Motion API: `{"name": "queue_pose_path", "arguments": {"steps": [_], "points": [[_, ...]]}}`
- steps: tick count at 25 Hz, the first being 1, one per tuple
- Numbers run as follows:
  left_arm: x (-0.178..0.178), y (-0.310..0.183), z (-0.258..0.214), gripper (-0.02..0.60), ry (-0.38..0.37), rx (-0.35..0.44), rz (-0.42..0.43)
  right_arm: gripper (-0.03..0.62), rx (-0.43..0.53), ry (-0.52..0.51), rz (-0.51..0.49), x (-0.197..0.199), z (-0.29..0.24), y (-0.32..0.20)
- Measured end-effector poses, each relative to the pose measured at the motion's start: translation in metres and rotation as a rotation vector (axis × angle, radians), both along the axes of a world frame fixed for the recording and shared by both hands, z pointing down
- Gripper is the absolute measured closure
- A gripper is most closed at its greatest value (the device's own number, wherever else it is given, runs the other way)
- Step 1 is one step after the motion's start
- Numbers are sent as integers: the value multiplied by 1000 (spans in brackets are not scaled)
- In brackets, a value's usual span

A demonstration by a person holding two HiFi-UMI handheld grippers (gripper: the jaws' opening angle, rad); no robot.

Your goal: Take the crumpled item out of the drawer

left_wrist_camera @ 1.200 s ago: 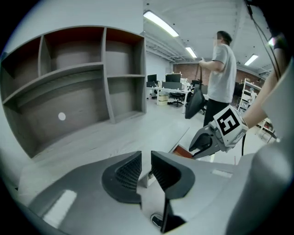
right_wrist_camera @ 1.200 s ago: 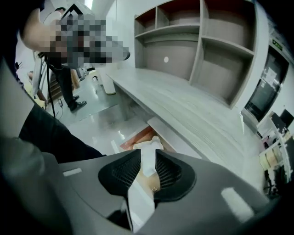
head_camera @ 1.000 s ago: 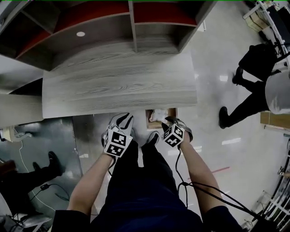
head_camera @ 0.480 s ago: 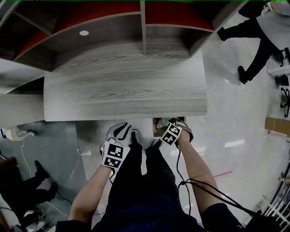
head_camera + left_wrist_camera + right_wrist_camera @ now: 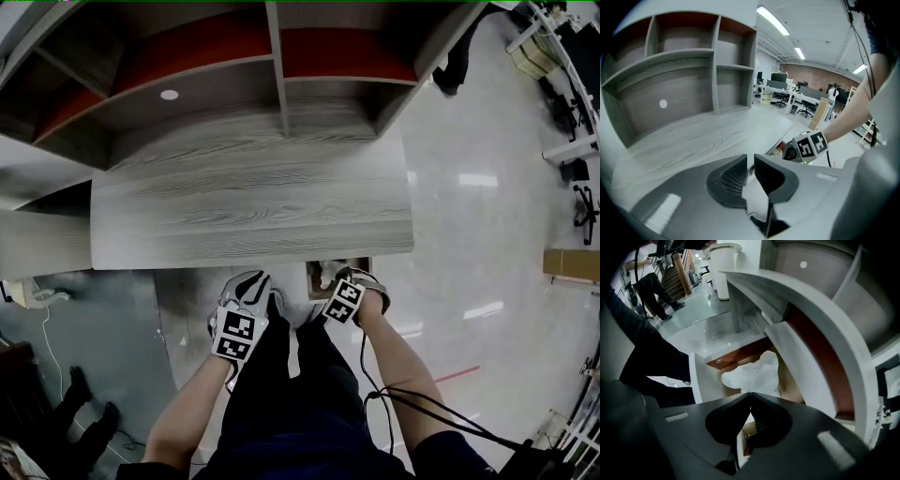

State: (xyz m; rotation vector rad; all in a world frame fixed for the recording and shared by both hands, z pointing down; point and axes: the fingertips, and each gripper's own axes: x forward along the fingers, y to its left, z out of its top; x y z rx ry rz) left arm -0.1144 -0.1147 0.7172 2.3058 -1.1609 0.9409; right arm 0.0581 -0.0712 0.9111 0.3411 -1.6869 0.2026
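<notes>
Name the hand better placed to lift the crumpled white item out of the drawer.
Right. The right claw has just closed on an edge of the white crumpled item inside the open wooden drawer; the left claw hangs empty, to the side.

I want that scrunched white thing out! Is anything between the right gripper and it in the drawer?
Nothing visible is. The drawer stands open, and the right gripper points straight at the crumpled white item, tips at its near edge. Its jaws have just closed; whether they pinch it is unclear.
</notes>
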Motion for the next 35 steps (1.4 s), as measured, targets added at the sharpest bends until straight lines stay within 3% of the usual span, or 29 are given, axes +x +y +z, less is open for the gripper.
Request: {"name": "queue_pose_path", "arguments": {"steps": [7, 18, 24, 30, 35], "points": [[31, -18, -34, 537, 26, 77, 53, 586, 64, -68, 47, 2, -51, 9], [51, -40, -76, 537, 46, 162, 73, 587, 143, -183, 162, 21, -144, 12], [63, -54, -98, 537, 55, 200, 68, 587, 256, -253, 297, 49, -195, -30], [56, -55, -113, 537, 62, 195, 43, 588, 347, -195, 306, 70, -207, -85], [31, -53, -116, 537, 19, 180, -5, 586, 353, -175, 289, 63, -194, -127]]}}
